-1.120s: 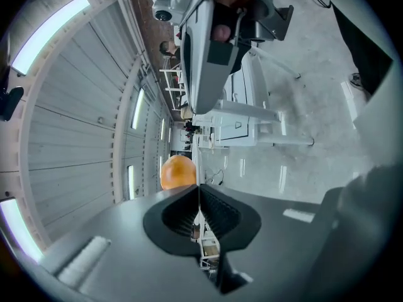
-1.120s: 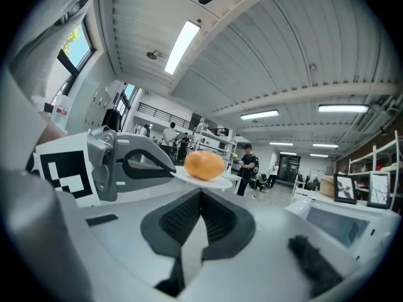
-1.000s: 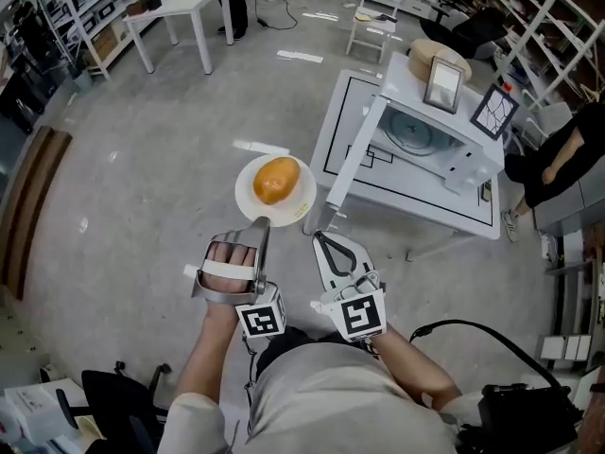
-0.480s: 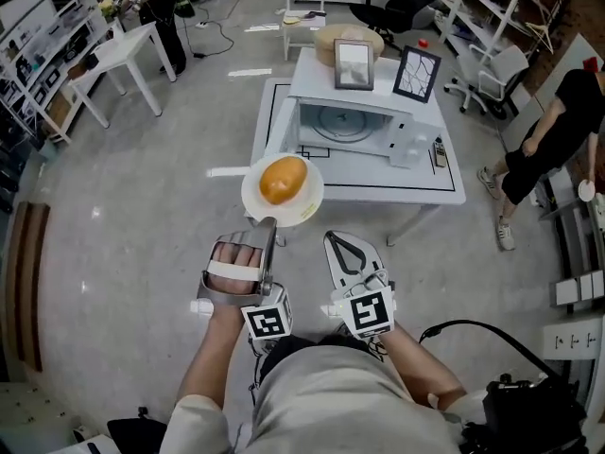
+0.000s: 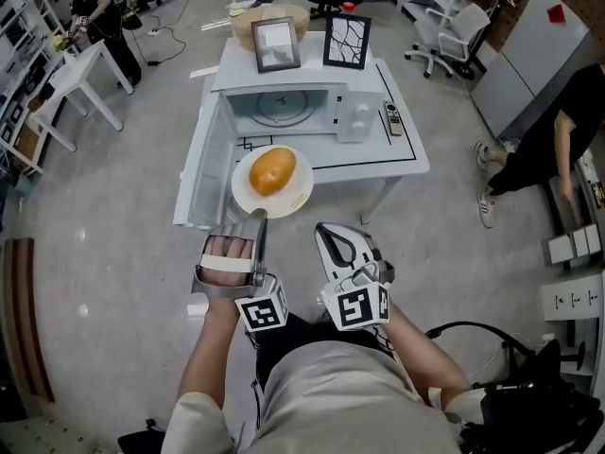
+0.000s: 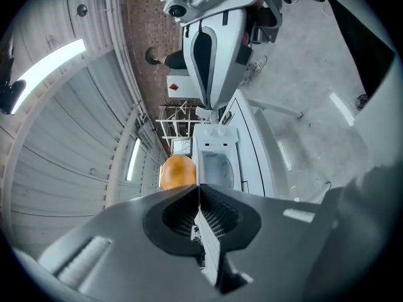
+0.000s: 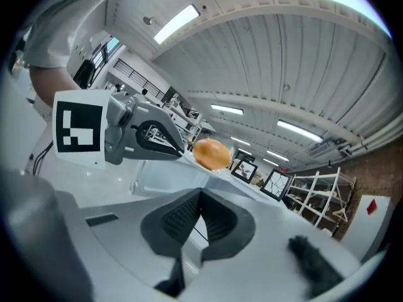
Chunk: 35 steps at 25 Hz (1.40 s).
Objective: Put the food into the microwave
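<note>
An orange bun lies on a white plate. My left gripper is shut on the plate's near rim and holds it level above the table's front edge. The white microwave stands just beyond on the white table, with its door swung open to the left and its glass turntable showing. My right gripper is shut with nothing in it, to the right of the plate. The left gripper view has the bun above the shut left gripper. The right gripper sees the bun too.
Two picture frames stand on top of the microwave. A remote lies on the table's right side. A person in black stands at the right, another person at the far left by a small white table.
The microwave and its table have swung from the right of the view to straight ahead and come closer. The plate with the bun stays in the left gripper; both grippers keep their places.
</note>
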Each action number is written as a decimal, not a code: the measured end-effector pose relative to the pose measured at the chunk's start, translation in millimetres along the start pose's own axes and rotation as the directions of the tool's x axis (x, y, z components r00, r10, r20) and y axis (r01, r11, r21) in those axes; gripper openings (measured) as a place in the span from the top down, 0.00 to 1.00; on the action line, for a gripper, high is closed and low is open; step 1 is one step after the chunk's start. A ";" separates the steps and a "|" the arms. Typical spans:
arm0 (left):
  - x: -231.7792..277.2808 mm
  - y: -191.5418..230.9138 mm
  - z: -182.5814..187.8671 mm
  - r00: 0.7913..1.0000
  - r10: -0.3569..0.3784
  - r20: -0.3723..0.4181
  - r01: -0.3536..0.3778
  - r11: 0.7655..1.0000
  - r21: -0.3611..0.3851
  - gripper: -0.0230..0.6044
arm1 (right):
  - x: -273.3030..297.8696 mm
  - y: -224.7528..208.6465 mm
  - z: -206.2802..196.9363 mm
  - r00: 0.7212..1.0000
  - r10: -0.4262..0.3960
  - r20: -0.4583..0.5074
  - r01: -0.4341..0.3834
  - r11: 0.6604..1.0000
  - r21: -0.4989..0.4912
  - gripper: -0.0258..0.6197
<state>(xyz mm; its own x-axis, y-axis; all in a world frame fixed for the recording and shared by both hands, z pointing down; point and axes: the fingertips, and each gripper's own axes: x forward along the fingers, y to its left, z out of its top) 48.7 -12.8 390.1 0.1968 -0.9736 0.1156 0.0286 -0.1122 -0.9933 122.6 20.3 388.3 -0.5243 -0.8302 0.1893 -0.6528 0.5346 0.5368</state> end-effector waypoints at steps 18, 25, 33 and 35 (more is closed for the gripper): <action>62.6 -43.4 49.9 1.000 -0.011 0.013 0.010 0.997 0.073 0.93 | 47.9 -29.7 -82.5 0.978 -0.162 -0.133 0.028 0.729 -0.684 0.74; 80.3 -49.9 48.0 0.999 -0.010 0.030 0.008 0.998 0.067 0.93 | 83.3 -39.3 -85.3 0.961 -0.253 -0.112 0.051 0.560 -0.827 0.74; 102.5 -62.6 37.7 0.998 -0.020 0.051 0.018 0.999 0.034 0.93 | 114.9 -39.1 -97.1 0.956 -0.256 -0.141 0.023 0.548 -0.836 0.91; 111.4 -66.3 35.8 0.998 -0.011 0.063 0.012 1.000 -0.017 0.92 | 123.5 -41.7 -100.6 0.954 -0.265 -0.143 0.028 0.550 -0.835 0.91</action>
<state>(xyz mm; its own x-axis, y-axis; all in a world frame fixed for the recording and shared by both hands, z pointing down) 103.9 -106.7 469.0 0.2579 -0.9578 0.1266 0.0143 -0.1273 -0.9918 140.1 -120.5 472.0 -0.2488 -0.9559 0.1559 0.0833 0.1392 0.9867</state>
